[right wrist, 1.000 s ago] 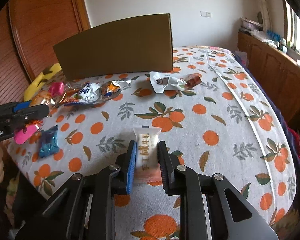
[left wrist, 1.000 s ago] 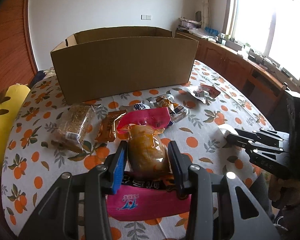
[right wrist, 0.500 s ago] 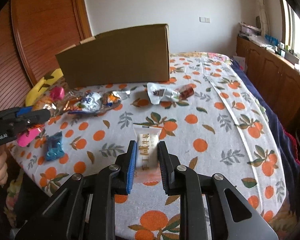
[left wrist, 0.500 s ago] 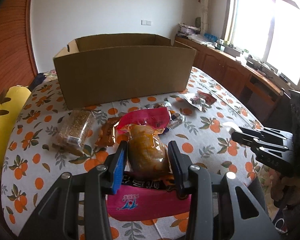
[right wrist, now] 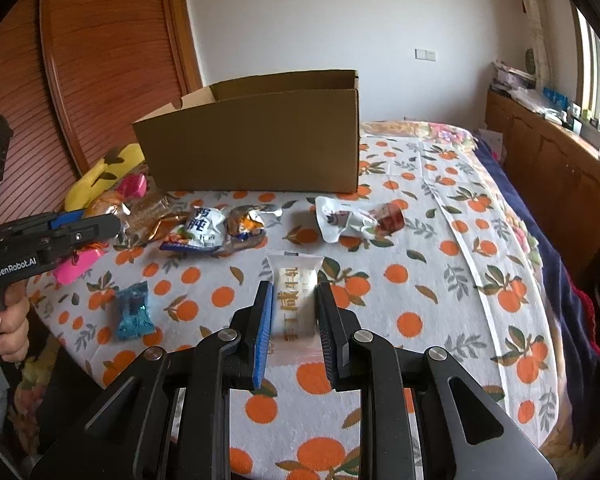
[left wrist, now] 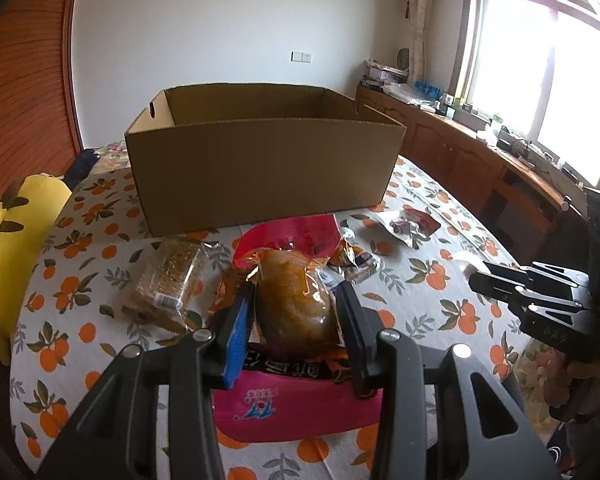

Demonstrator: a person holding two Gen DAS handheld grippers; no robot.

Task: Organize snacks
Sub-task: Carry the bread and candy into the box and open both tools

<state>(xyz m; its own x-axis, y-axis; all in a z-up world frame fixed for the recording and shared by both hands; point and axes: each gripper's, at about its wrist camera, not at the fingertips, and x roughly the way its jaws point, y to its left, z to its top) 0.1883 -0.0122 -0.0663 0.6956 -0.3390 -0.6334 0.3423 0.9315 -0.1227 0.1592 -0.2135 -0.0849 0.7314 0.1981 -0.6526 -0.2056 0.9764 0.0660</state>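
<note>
Left wrist: loose snacks (left wrist: 168, 280) lie before the cardboard box (left wrist: 260, 168).

Bright daylight from the blown-out window (left wrist: 556, 92); sharp focus, fisheye-curved edges.

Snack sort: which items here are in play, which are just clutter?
In play:
- left gripper, shut on the pink pack
- right gripper, shut on the white pack
- box, open top
- loose snacks on the table: grain bar, blue candy, torn pouch

Clutter:
- yellow cushion
- sideboard with oddments
</note>
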